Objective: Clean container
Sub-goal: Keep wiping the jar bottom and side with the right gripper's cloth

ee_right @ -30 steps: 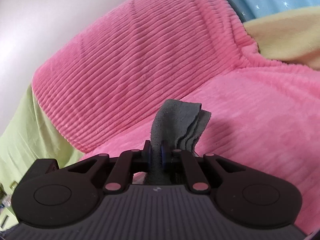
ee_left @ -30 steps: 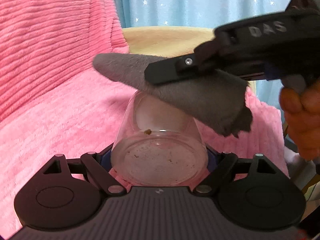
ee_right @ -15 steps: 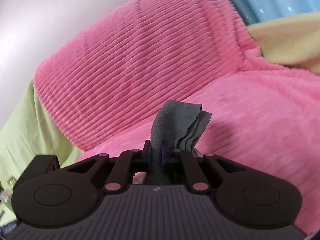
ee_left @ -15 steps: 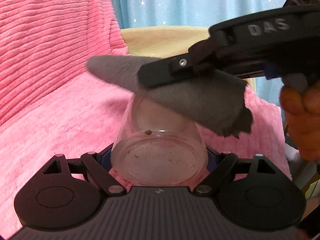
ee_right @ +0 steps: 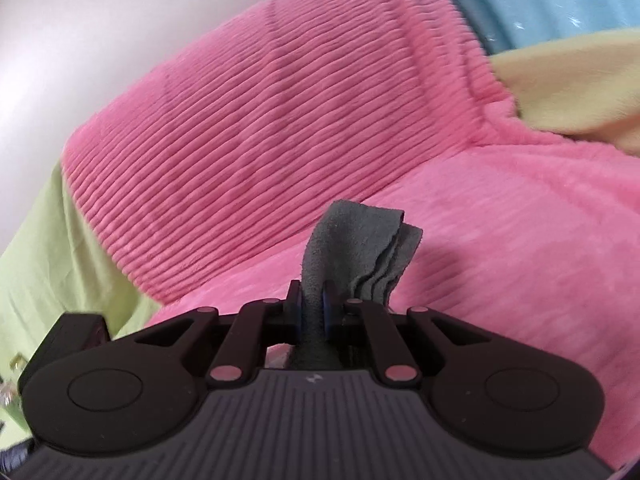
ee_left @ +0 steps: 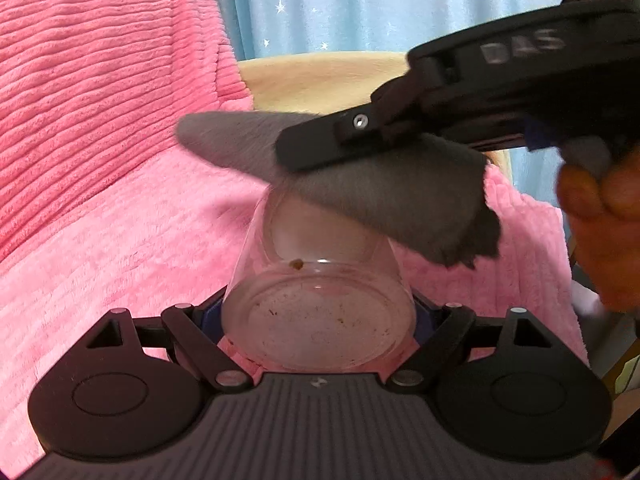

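The left gripper (ee_left: 318, 320) clamps a clear glass container (ee_left: 320, 300), its crumb-speckled base toward the camera, above the pink blanket (ee_left: 120, 200). The right gripper (ee_right: 313, 312) pinches a folded grey cloth (ee_left: 380, 184), which lies across the container's far end.

The left tongs (ee_left: 318, 316) grip a glass container (ee_left: 320, 300) by its base, its mouth pointing away, over a ribbed blanket (ee_left: 100, 184). The right tongs (ee_right: 312, 308) reach in from the right, clamping a folded cloth (ee_left: 380, 188) that lies across the container's far end. A hand (ee_left: 600, 232) sits at the right edge. A curtain (ee_left: 360, 4) hangs behind.
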Demonstrator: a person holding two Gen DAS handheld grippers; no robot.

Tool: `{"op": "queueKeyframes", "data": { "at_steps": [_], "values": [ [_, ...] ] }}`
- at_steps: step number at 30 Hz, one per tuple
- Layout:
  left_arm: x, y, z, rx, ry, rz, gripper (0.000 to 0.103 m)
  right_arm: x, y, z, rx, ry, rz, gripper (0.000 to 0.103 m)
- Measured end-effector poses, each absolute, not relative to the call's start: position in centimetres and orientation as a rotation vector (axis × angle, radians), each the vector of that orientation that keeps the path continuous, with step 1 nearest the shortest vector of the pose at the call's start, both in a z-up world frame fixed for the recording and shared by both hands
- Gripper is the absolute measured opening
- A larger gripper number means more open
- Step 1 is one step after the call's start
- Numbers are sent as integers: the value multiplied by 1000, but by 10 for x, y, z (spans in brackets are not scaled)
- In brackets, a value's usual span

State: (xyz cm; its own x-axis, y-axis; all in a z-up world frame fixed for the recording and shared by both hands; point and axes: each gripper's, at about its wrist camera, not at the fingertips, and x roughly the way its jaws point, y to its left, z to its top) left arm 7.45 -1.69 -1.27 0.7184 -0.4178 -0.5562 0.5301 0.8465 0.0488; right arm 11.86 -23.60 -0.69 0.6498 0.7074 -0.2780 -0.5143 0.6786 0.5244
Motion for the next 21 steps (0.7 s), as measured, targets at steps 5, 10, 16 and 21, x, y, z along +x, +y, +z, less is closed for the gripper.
{"op": "queueKeyframes", "data": {
  "at_steps": [5,10,16,21],
  "values": [
    [82,-4,-13,96,587,-559,86,117,-231,-8,424,496,725,7],
    [87,2,-13,42,599,-573,85,120,-234,-11,436,500,729,7],
    [72,-23,-12,390,499,-473,85,114,-227,-7,387,510,753,7],
    [75,-23,-13,388,505,-468,85,112,-217,-6,377,546,878,7]
  ]
}}
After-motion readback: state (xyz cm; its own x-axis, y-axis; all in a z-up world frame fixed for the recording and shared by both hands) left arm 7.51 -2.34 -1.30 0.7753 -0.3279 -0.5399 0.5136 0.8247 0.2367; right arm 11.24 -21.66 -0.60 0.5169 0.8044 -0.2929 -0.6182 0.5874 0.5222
